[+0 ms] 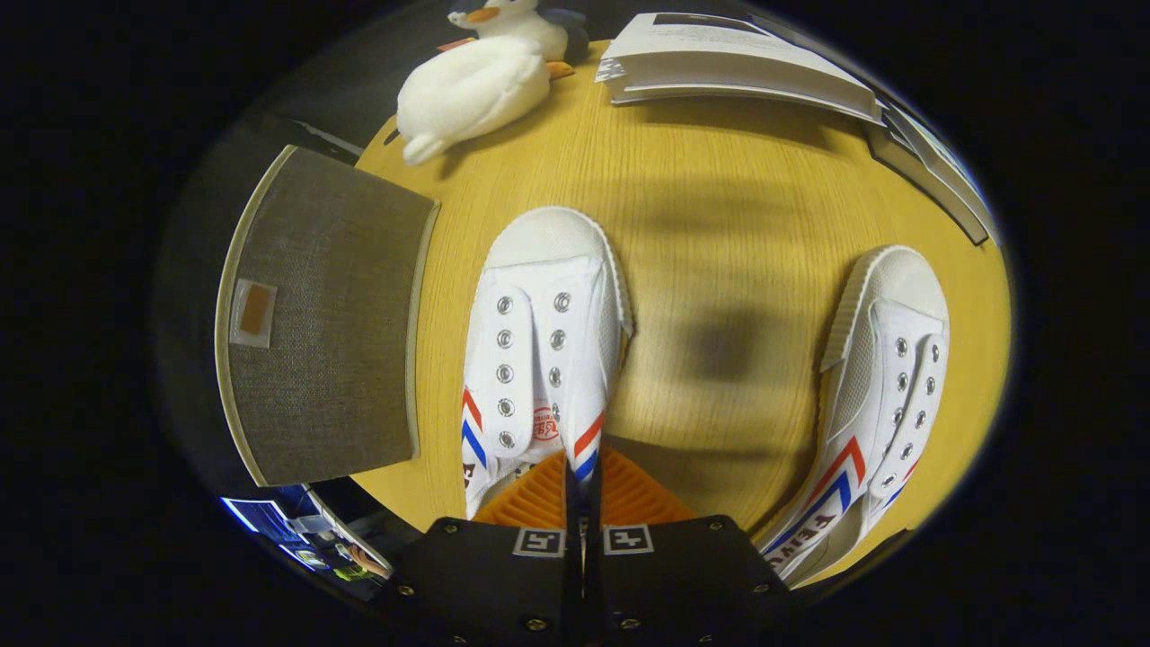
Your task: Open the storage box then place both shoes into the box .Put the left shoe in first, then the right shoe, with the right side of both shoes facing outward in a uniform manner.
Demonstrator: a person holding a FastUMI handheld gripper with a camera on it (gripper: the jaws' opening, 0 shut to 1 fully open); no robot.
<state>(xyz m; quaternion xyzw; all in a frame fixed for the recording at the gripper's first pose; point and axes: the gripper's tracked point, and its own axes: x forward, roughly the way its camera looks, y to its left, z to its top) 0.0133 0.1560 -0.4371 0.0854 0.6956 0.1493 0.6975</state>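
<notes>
Now tool [582,490] clamped on white shoe's [539,341] right collar edge.

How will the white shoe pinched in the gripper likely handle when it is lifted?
The shoe looks like unlaced soft canvas, so its side wall pinched by the gripper will probably flex. The rubber toe cap may make the front droop. It likely weighs little.

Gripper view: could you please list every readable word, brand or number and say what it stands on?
None reads with certainty.
Tongue stamp on the gripped shoe: too small.
Side lettering on the other shoe: upside down, blurred.
Print on the paper stack: blurred.
Tag on the storage box: no text seen.
The gripper is shut on the gripped shoe's side wall.
</notes>
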